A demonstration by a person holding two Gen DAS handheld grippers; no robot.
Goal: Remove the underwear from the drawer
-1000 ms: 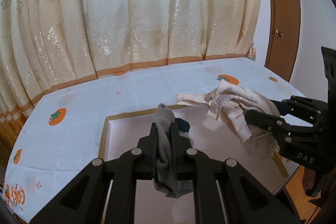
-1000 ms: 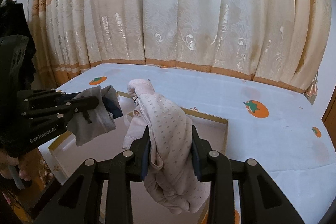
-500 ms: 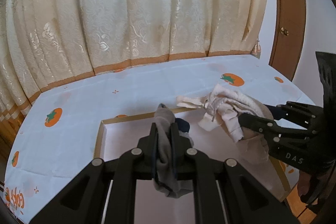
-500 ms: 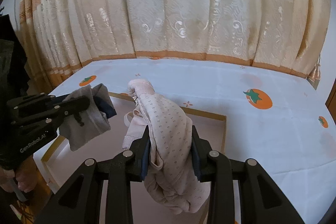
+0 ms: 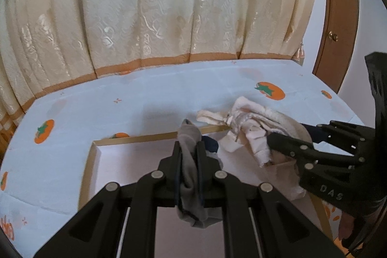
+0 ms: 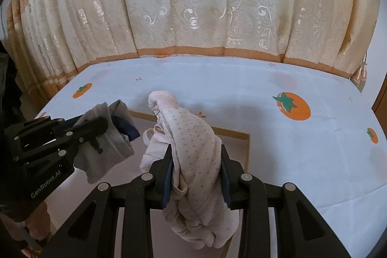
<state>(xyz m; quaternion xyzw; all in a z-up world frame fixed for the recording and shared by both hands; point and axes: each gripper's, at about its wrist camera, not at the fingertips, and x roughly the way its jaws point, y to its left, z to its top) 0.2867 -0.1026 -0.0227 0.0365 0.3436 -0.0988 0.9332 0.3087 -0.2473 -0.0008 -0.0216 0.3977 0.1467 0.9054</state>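
My left gripper (image 5: 188,148) is shut on a grey pair of underwear with navy trim (image 5: 191,175), which hangs bunched between its fingers above the drawer (image 5: 89,175). The drawer is a shallow box with a white floor and a wooden rim. My right gripper (image 6: 196,156) is shut on a pale pink dotted pair of underwear (image 6: 193,134), also held above the drawer (image 6: 247,145). Each view shows the other gripper too: the right gripper (image 5: 287,136) with the pink underwear (image 5: 254,117), and the left gripper (image 6: 96,125) with the grey underwear (image 6: 106,151).
Beyond the drawer lies a pale blue cloth (image 5: 169,93) printed with orange fruit. A cream patterned curtain (image 5: 169,4) hangs along its far edge. A brown wooden door (image 5: 338,16) stands at the right. A person's hand (image 6: 33,217) grips the left tool.
Both grippers have carried their garments forward towards the curtain and slightly down. The curtain looms larger in both views. Neither grip has changed.
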